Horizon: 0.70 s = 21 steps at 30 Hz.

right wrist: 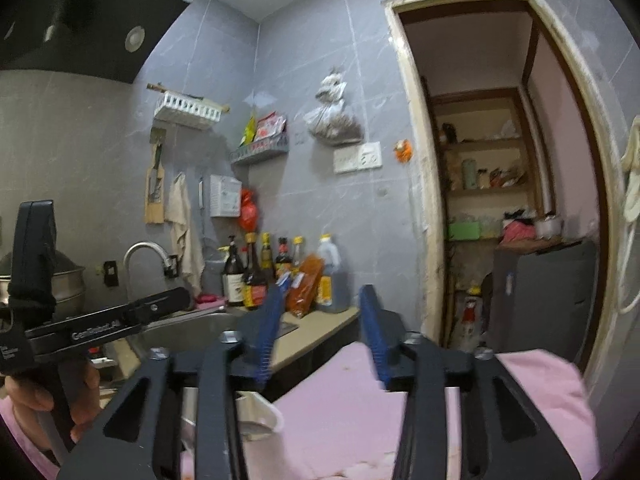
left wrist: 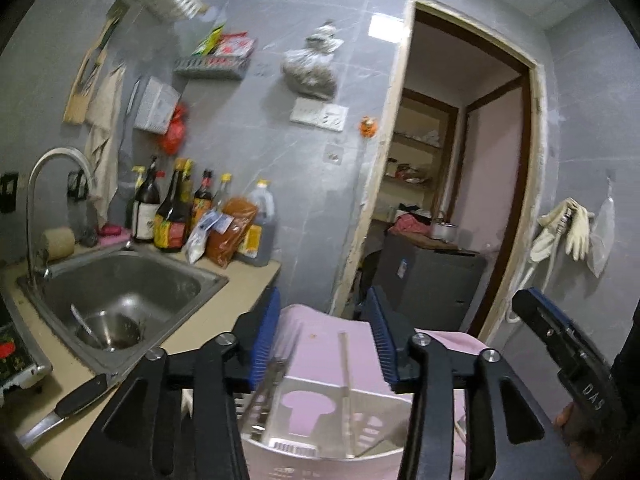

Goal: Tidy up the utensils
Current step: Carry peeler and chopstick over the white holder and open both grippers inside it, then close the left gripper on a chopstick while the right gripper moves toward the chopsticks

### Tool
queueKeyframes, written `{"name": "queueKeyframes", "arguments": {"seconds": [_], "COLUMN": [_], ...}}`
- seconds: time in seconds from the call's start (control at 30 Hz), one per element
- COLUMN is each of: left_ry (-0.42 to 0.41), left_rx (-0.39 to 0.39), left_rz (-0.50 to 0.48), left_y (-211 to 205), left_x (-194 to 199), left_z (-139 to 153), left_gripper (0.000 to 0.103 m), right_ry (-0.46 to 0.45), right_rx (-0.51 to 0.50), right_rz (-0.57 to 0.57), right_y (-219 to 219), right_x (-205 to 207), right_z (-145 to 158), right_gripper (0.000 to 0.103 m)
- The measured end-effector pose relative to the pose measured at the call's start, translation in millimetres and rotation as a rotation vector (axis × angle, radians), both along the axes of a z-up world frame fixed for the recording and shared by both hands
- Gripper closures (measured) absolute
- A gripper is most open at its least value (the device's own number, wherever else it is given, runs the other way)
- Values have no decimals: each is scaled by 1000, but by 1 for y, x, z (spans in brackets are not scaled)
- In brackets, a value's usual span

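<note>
The left hand-held gripper (left wrist: 326, 336) is standing about half open above the pink utensil basket (left wrist: 320, 432), its blue pads clear of everything and gripping nothing. Inside the basket, metal utensils (left wrist: 346, 380) are leaning upright against a white divider (left wrist: 316, 396), directly below the jaws. The right hand-held gripper (right wrist: 322, 332) is likewise gaping partway, holding nothing, hovering over the pink cloth-like mass (right wrist: 344, 408) beside the basket; nothing is lying between its fingers. On the surface (left wrist: 208, 320) left of the basket, a black-handled knife (left wrist: 68, 404) is lying near the steel sink (left wrist: 120, 280), where a bowl with a spoon (left wrist: 108, 330) is sitting. The left tool's body, seen from the right wrist camera, is bearing white lettering that looks like "GenRobot.AI"; the right tool, seen from the left wrist camera, is showing "DAS". Bottle labels (left wrist: 172, 232) behind the sink are too blurred to read.
</note>
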State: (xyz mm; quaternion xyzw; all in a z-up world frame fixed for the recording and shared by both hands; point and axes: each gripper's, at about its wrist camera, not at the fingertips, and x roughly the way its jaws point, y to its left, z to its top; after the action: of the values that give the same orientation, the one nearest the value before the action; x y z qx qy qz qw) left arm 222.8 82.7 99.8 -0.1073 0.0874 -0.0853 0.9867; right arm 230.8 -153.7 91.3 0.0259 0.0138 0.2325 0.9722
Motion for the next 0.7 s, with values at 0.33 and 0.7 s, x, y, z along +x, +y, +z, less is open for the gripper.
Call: {"name": "queueKeyframes", "arguments": {"seconds": [0.33,0.7], "left_ry": [-66,-18], "left_rx": [61,153], "left_rz": [-92,-248], "left_y": [-58,-130], "left_x": [-19,-20], "left_z": [13,-10], "left_gripper": [26,10], "right_ry": [-64,-38], "right_rx": [-22,-56], "right_rz": [-136,-245], "right_y": [-75,-136], "right_x": [-32,-52], "right_z": [12,-5], "right_gripper": [15,0]}}
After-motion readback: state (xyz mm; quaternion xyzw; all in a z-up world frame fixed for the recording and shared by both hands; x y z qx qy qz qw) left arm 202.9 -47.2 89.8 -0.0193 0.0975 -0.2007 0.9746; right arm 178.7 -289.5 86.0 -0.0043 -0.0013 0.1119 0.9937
